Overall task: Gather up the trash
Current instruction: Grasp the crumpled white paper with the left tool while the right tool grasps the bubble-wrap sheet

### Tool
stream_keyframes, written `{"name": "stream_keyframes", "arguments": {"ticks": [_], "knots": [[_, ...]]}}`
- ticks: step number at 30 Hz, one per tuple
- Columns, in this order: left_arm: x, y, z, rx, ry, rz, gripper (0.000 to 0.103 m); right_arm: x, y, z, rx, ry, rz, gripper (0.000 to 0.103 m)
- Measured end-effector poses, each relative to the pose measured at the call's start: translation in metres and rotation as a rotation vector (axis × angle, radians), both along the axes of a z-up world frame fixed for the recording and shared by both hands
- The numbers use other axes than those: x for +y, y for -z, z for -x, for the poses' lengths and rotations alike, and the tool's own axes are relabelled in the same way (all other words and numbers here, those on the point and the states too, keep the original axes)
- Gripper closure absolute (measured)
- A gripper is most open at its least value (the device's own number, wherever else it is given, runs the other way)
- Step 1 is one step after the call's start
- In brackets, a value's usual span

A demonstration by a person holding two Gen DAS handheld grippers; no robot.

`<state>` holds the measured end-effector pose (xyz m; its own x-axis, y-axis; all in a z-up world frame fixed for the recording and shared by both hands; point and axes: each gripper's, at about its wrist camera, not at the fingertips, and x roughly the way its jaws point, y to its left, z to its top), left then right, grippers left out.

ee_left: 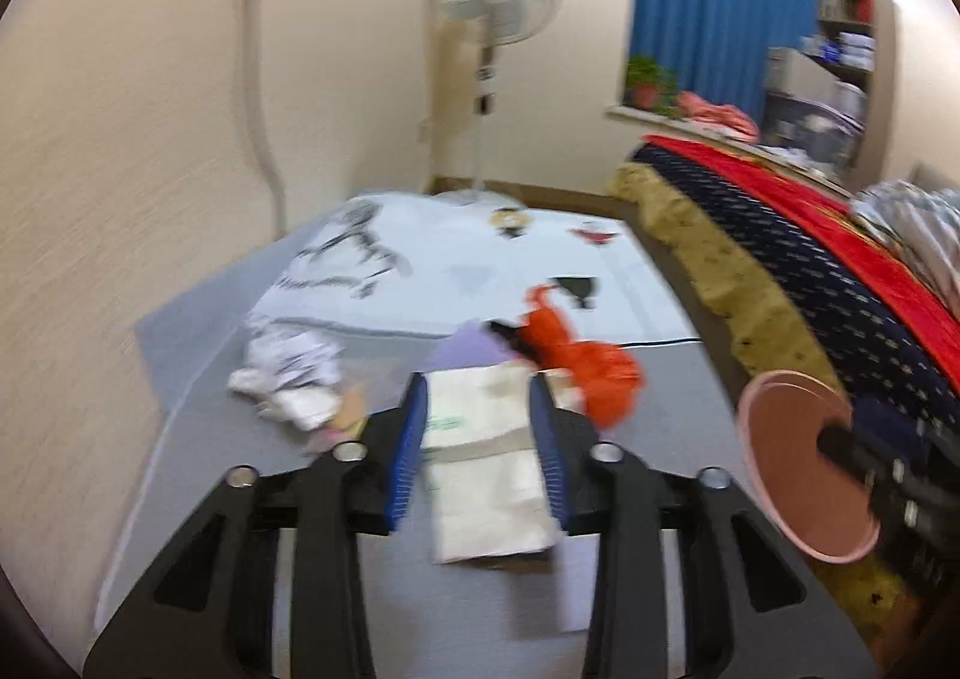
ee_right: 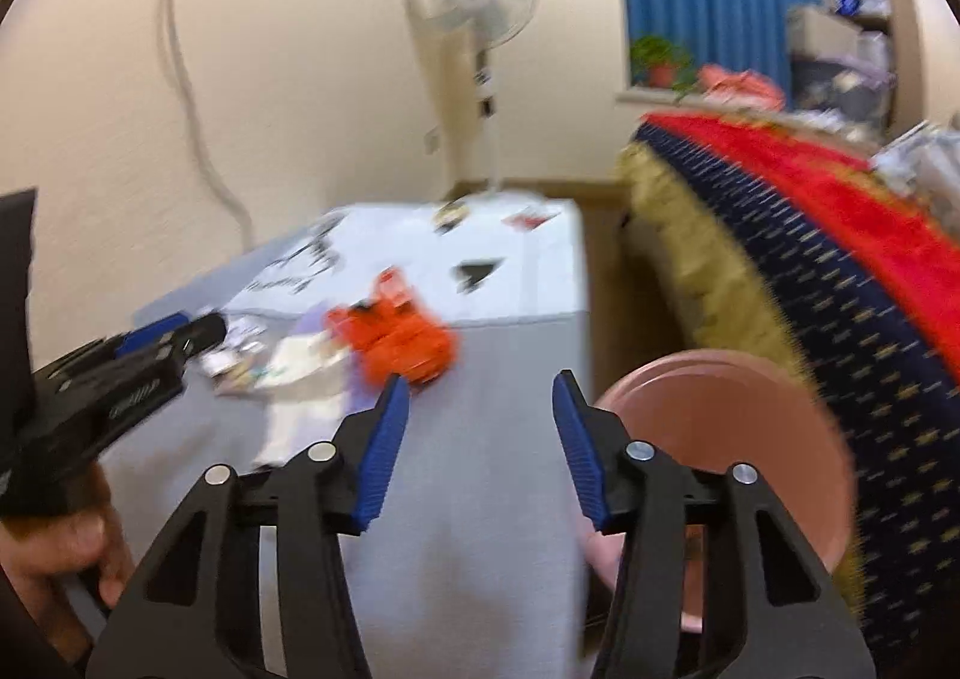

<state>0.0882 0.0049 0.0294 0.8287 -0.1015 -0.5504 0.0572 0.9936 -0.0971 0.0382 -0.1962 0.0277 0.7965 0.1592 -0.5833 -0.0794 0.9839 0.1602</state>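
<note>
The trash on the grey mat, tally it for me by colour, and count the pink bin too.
Orange: 1, a crumpled plastic bag
Cream: 1, a flat paper bag
White with dark print: 1, a crumpled wrapper heap
Lilac: 1, a sheet partly under the others
Pink: 1, the bin
Total: 5

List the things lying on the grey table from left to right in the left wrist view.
Crumpled white paper → cream paper bag → crumpled orange plastic bag → pink bowl just off the table's right edge.
</note>
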Motion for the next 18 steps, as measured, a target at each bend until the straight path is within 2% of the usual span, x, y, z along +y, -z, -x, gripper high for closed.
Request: {"name": "stream_keyframes", "arguments": {"ticks": [4, 8, 12, 15, 18], "knots": [[0.031, 0.009, -0.006, 0.02, -0.104, 0.04, 0.078, 0.029, 0.019, -0.006, 0.04, -0.083, -0.046, 0.051], [0.049, 0.014, -0.01, 0.019, -0.174, 0.043, 0.078, 0.054, 0.032, -0.01, 0.076, -0.141, -0.062, 0.039], [0.068, 0.02, -0.018, 0.025, -0.234, 0.06, 0.078, 0.074, 0.046, -0.016, 0.125, -0.206, -0.044, 0.033], [0.082, 0.025, -0.028, 0.034, -0.279, 0.081, 0.078, 0.083, 0.055, -0.02, 0.165, -0.236, -0.03, 0.033], [0.093, 0.033, -0.042, 0.049, -0.309, 0.095, 0.078, 0.091, 0.066, -0.026, 0.218, -0.24, 0.034, 0.034]]}}
